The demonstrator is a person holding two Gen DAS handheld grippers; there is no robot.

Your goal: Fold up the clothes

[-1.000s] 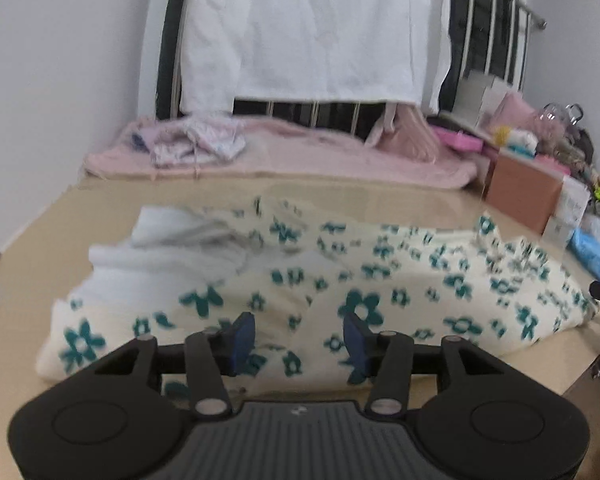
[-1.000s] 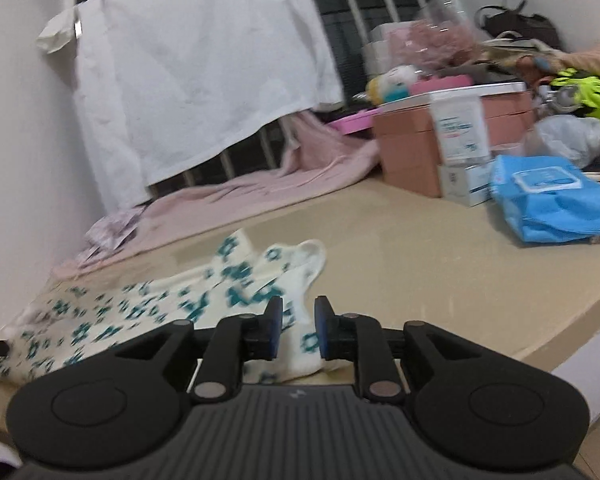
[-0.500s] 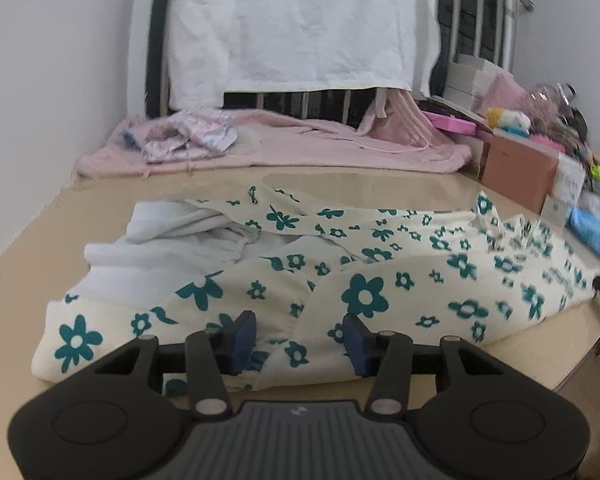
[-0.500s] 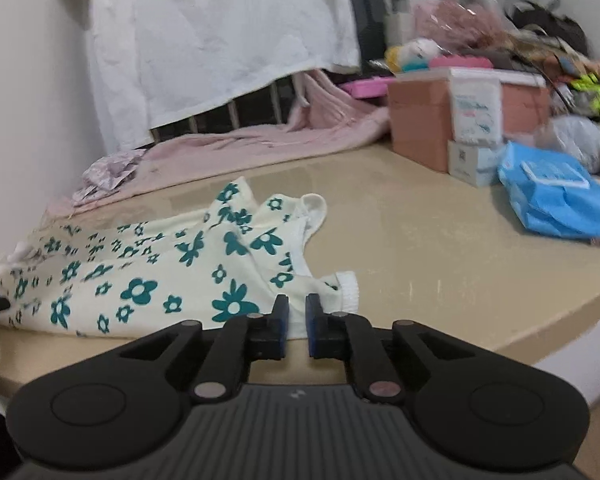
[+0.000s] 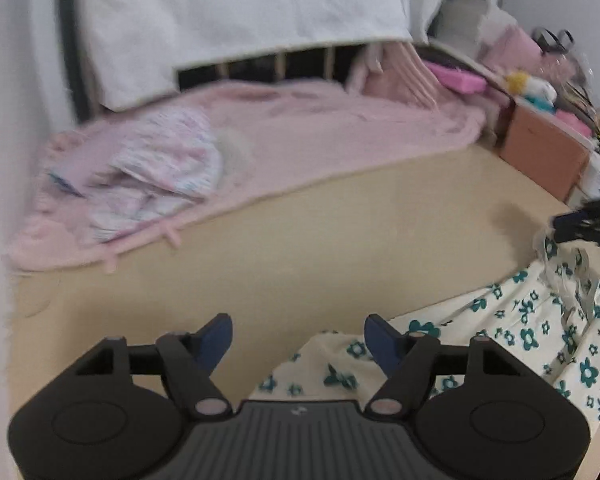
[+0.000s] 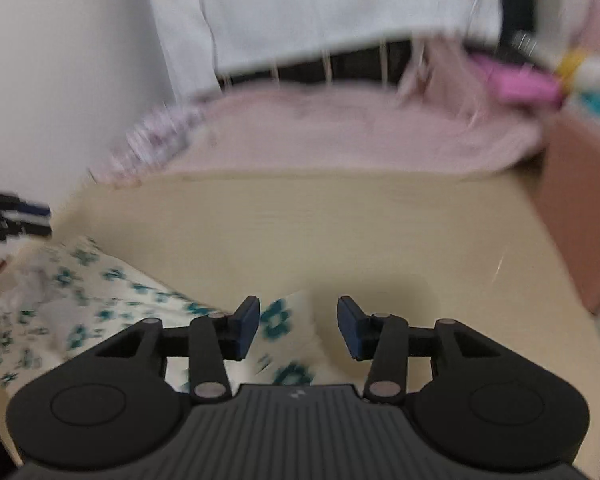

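Seen from the left wrist, a pink blanket (image 5: 300,128) with a rumpled printed garment (image 5: 160,172) fills the upper left of the frame, bare tan tabletop (image 5: 300,240) spreads across the middle, and the flowered garment (image 5: 520,340) now lies at lower right instead of straight ahead as it did a second ago. The left gripper (image 5: 298,334) at bottom centre has just been opening; its jaws stand wide apart, one cloth edge below them, neither pad pressing it. At the right edge the other tool's dark tip shows above the fabric. In the right wrist's blurred view the floral cloth runs from lower left to bottom centre, where the right gripper (image 6: 298,322) has also just been opening, a flowered corner lying loose between its spread pads. Both ends appear released, so one fold looks laid and the next grip is due.
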